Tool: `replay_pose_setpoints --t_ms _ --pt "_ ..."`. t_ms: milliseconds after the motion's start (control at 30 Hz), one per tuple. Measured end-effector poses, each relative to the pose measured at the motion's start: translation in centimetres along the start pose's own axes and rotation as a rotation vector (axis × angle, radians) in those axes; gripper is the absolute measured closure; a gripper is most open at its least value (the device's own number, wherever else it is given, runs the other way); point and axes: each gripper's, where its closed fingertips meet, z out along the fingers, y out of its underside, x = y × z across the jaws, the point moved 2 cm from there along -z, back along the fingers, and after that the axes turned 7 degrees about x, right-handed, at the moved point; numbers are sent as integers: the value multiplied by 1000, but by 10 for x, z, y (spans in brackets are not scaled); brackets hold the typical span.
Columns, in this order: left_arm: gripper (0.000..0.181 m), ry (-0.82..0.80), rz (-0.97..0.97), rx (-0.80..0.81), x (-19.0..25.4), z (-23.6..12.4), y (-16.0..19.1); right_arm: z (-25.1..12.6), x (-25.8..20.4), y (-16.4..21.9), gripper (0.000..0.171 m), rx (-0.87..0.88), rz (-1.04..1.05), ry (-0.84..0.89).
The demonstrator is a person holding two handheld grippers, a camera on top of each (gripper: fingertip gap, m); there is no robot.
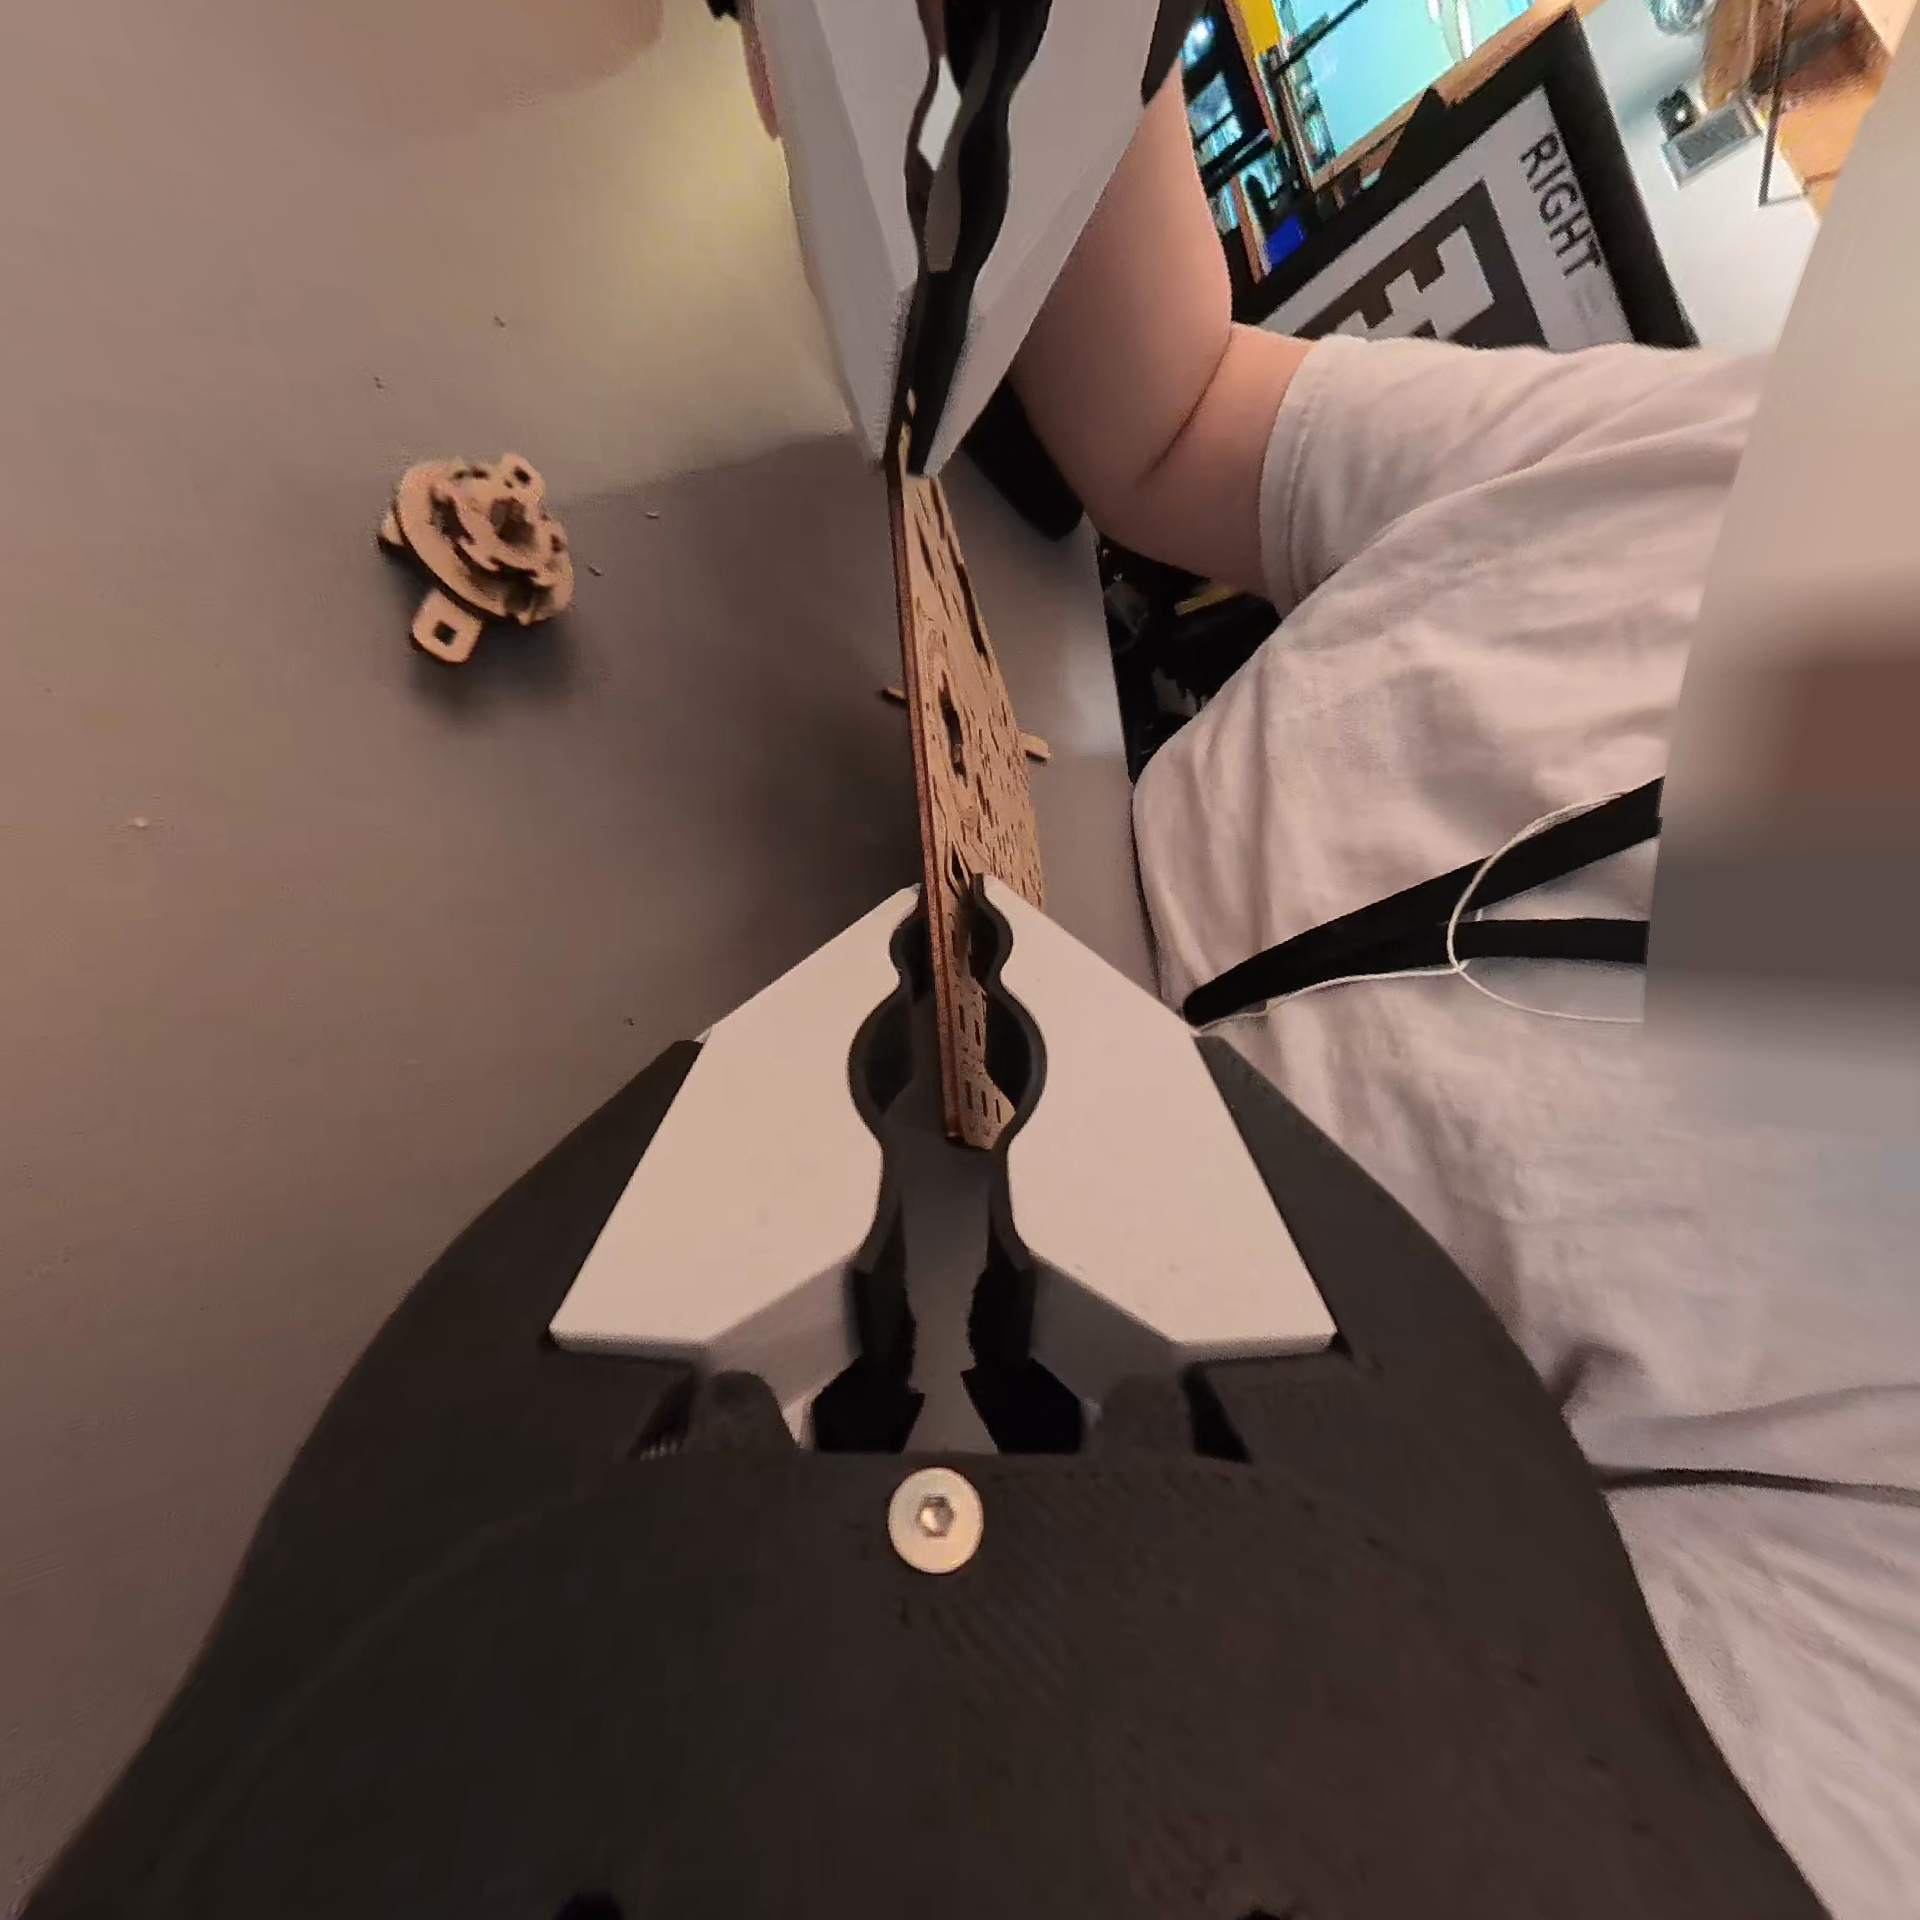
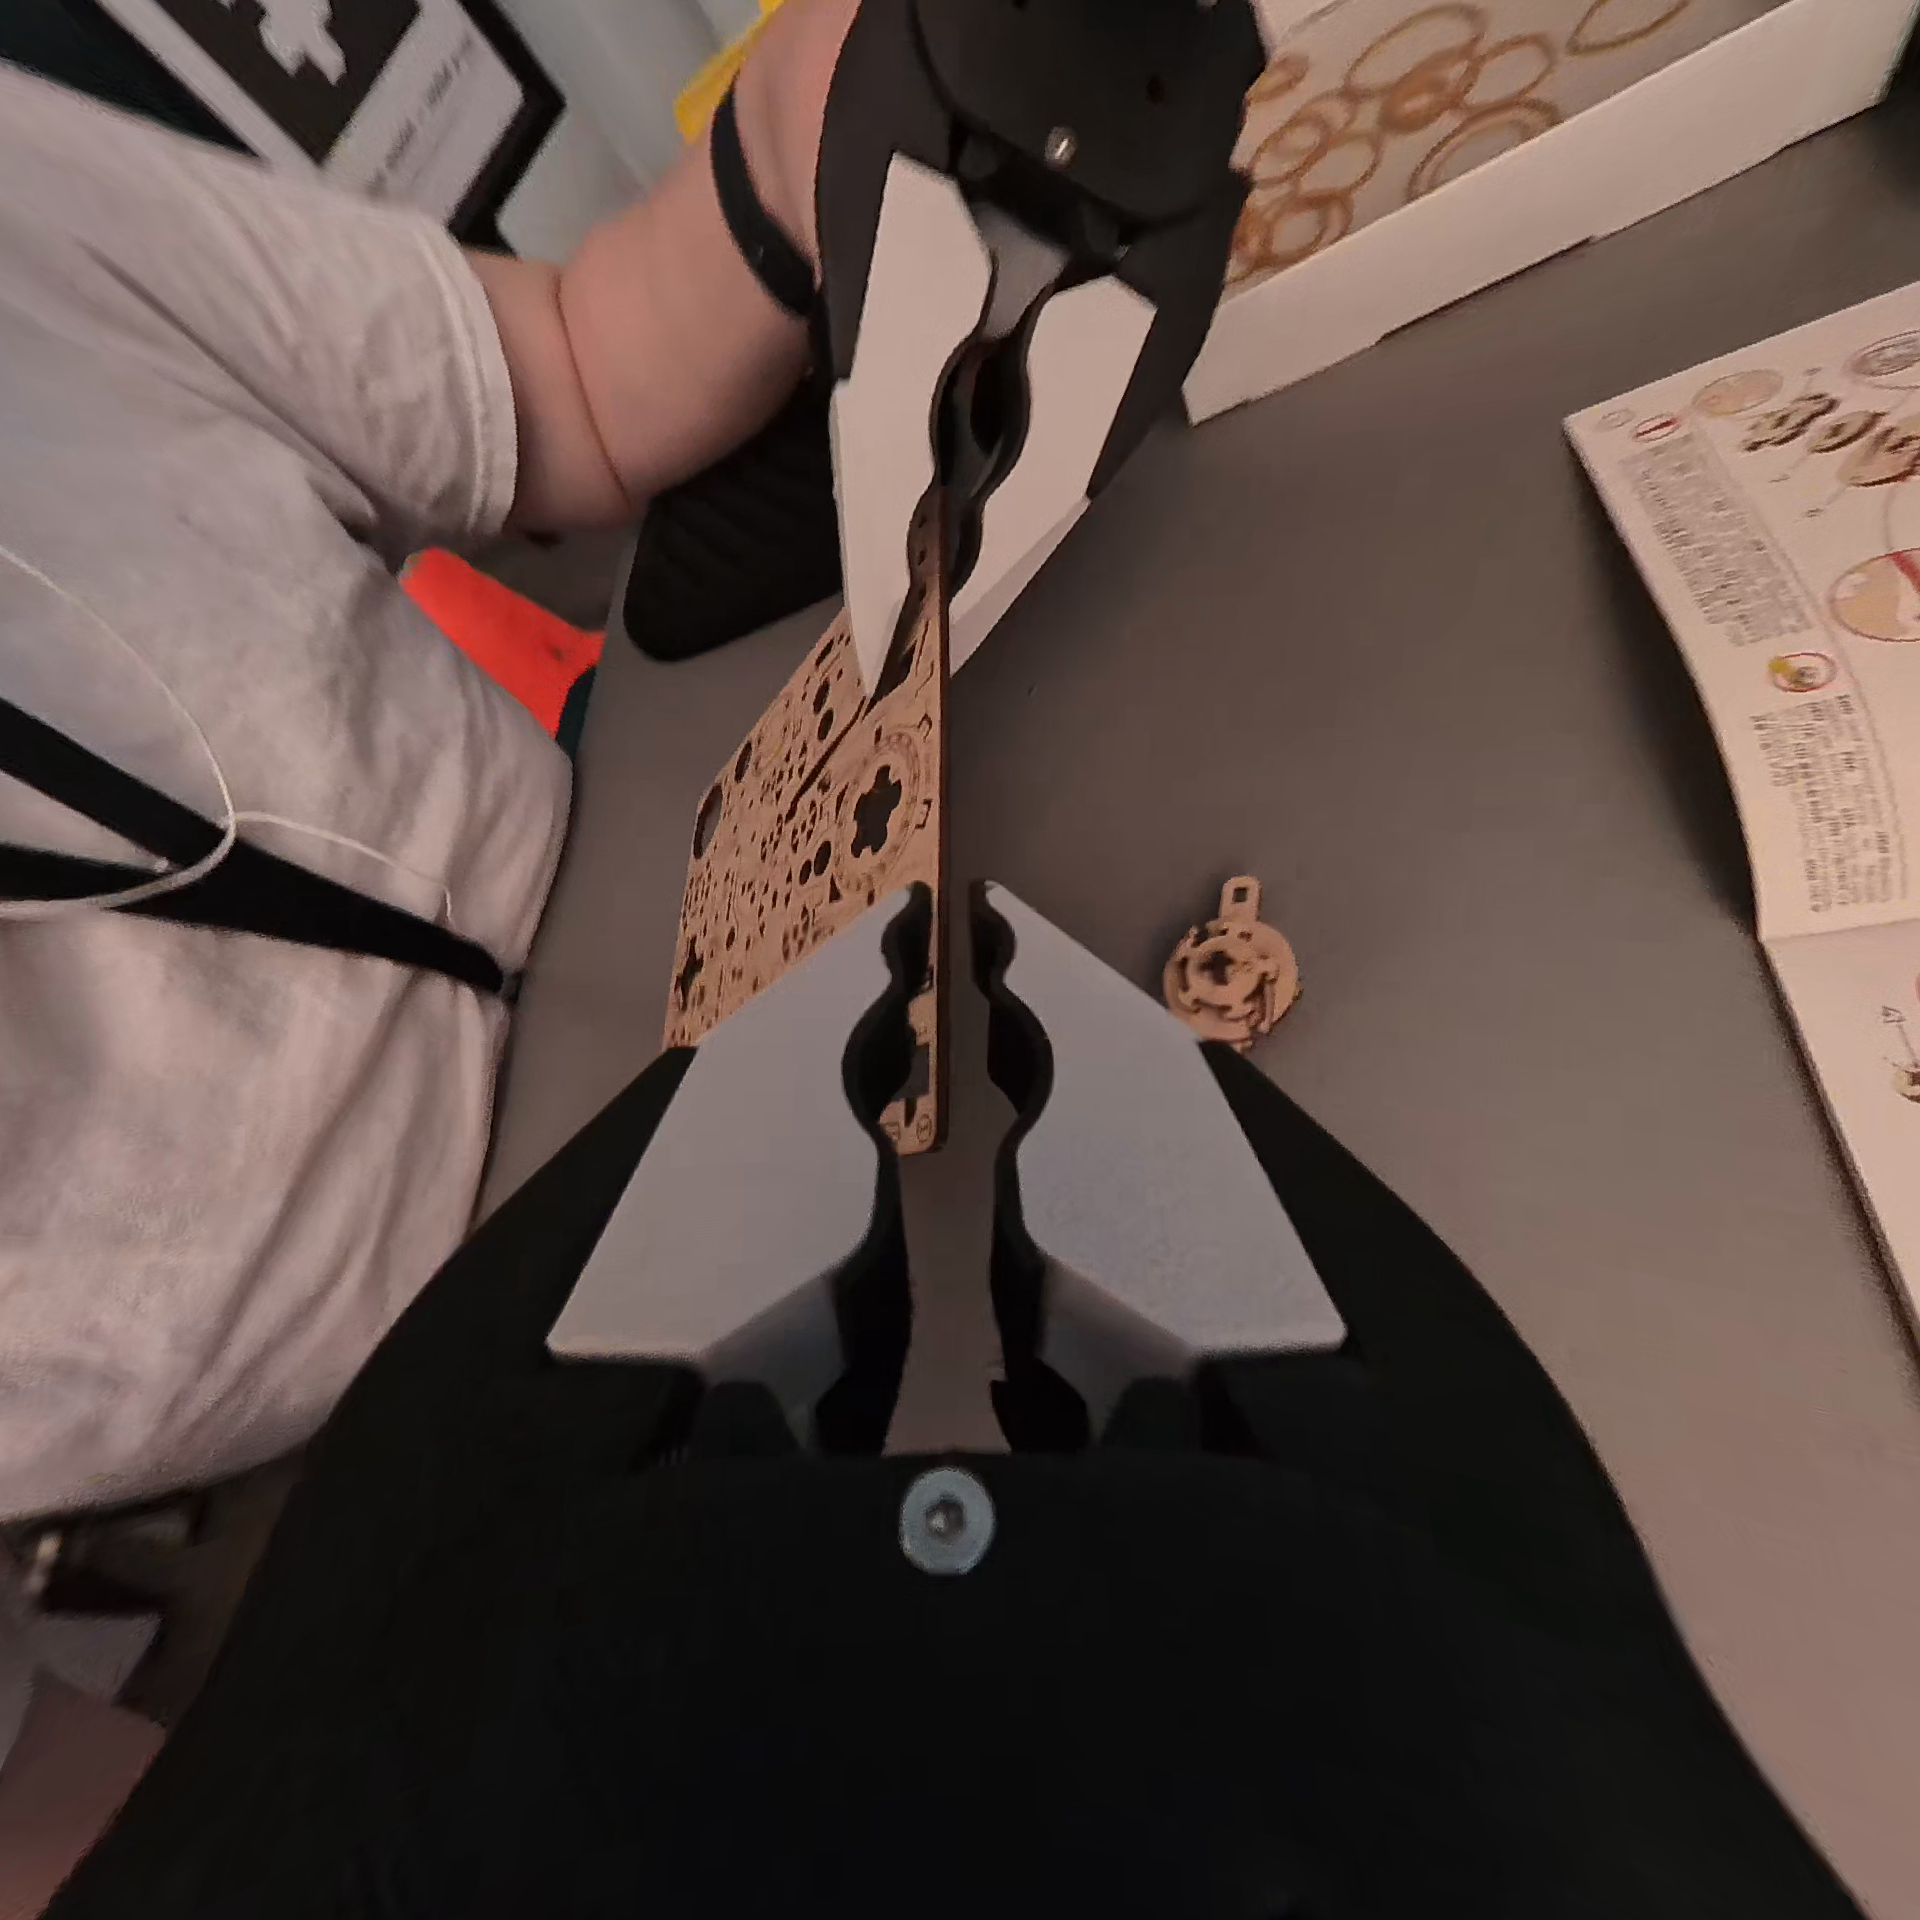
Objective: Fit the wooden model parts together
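A thin laser-cut wooden sheet (image 1: 961,748) with many cut-out holes is held on edge above the grey table (image 1: 260,935), between both grippers. My left gripper (image 1: 951,899) is shut on one end of it. My right gripper (image 1: 914,457) grips the opposite end. In the right wrist view the sheet (image 2: 831,821) runs from my right gripper (image 2: 951,894) to the left gripper (image 2: 920,644). A small round wooden assembly (image 1: 483,551) with a tab lies on the table apart from both grippers; it also shows in the right wrist view (image 2: 1231,971).
An open instruction booklet (image 2: 1766,675) lies on the table at the right. A white box (image 2: 1455,239) holding sheets of wooden rings stands behind it. A person's torso in a white shirt (image 2: 208,520) and their forearms are close to the table edge.
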Motion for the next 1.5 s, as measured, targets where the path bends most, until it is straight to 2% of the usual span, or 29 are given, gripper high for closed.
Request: replay_pose_setpoints --t_ms 67,133,267,300,367,400,500,567,733,900,967,1133,1367,1500 --pt "177 -16 3 -5 -2 -2 1 -1 6 -5 149 56 74 -9" --pt "177 -25 14 6 -2 -5 -2 0 12 -6 141 90 137 -15" --pt "178 -39 41 32 -1 -10 -6 7 13 1 137 62 195 -46" --pt "177 -43 42 34 -1 -11 -6 8 13 3 138 41 190 -46" --pt "177 -51 40 40 -4 -12 -7 10 7 4 164 26 180 -83" --pt "177 -55 39 40 -6 -12 -7 11 6 3 166 27 181 -90" --pt "174 -53 35 53 -9 -10 -7 11 10 4 166 22 181 -69" --pt "166 -40 27 52 -10 -5 -6 12 14 3 166 33 190 -55" --pt "171 -62 65 6 -15 2 0 14 16 9 164 11 193 -59" --pt "174 -44 107 55 -14 1 -7 20 17 0 135 38 195 2" --pt "175 -36 130 64 -12 2 -8 23 14 -2 131 18 212 18" --pt "174 -12 154 76 -13 9 -8 26 11 -8 131 1 224 75" --pt "172 21 164 44 -11 20 -1 41 8 10 133 -122 276 71" --pt "171 24 171 31 -11 23 1 45 6 13 147 -123 322 4"
